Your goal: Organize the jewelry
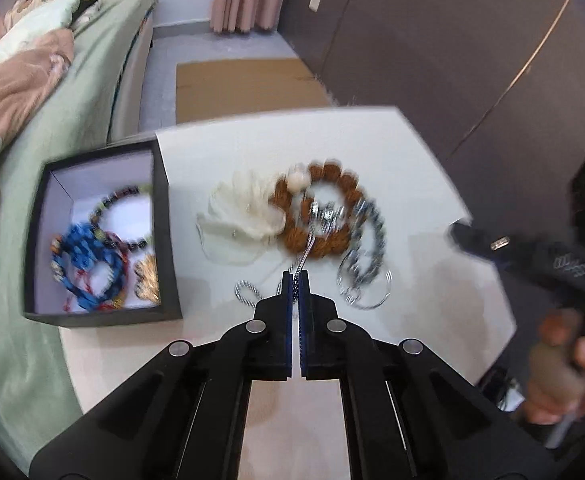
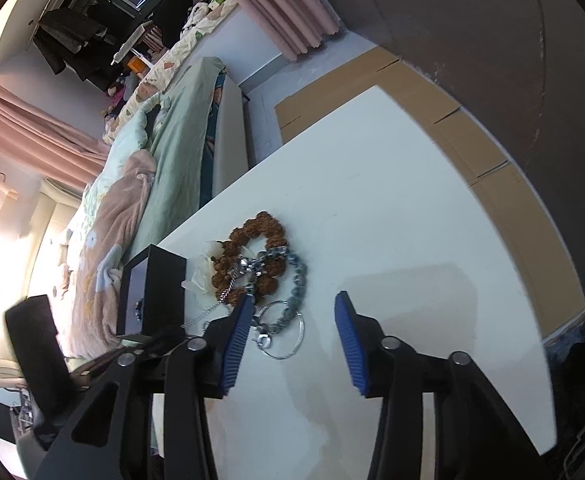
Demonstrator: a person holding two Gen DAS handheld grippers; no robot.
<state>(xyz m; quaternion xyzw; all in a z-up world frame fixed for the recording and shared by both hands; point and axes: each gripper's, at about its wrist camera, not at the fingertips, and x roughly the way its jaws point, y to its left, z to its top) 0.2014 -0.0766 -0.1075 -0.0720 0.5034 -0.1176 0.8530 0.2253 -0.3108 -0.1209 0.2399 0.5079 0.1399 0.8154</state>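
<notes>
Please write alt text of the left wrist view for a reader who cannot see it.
The left gripper is shut on a silver chain that runs up into a jewelry pile with a brown bead bracelet on a white table. To the left, a black box holds colorful bracelets.

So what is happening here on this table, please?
A person is sorting jewelry into a black box that already holds several bracelets. The left hand-held gripper is shut on a silver chain from the pile on the white table, which includes a brown bead bracelet and a white flower piece. The right hand-held gripper hangs open beside the pile, holding nothing.
</notes>
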